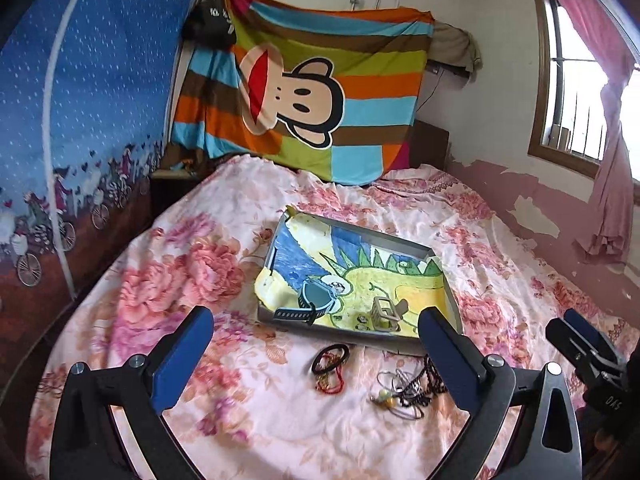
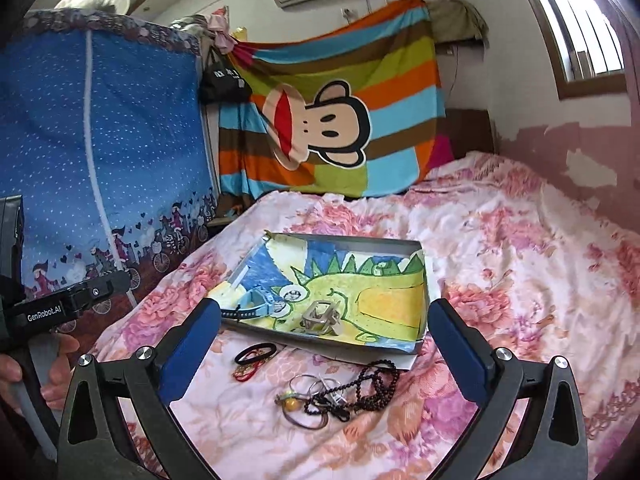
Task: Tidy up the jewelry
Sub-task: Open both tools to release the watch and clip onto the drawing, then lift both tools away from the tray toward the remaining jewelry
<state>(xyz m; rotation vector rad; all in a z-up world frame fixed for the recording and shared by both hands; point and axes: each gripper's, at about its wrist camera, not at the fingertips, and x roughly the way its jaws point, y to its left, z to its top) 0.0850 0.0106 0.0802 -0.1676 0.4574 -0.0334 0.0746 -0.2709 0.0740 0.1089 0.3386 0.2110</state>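
Note:
A shallow grey tray (image 1: pixel 447 280) (image 2: pixel 428 280) lined with a dinosaur drawing lies on the floral bedspread. Inside it rest a blue-grey watch (image 1: pixel 316 300) (image 2: pixel 256 304) and a metal ring-like piece (image 1: pixel 385 312) (image 2: pixel 322 316). In front of the tray lie a black hair tie (image 1: pixel 330 356) (image 2: pixel 256 353) over a red cord bracelet (image 1: pixel 330 382) (image 2: pixel 246 372), a tangle of metal rings (image 1: pixel 394 394) (image 2: pixel 308 390) and a dark bead necklace (image 1: pixel 424 384) (image 2: pixel 376 384). My left gripper (image 1: pixel 316 360) and right gripper (image 2: pixel 324 344) hover open above the loose pieces, holding nothing.
The bed fills the view, its pink floral cover (image 1: pixel 240 420) wrinkled. A striped monkey blanket (image 1: pixel 304 96) hangs at the head. A blue fabric wardrobe (image 1: pixel 80 120) stands left, a peeling wall and window (image 1: pixel 580 92) right. A hand (image 2: pixel 60 364) grips the left tool's handle.

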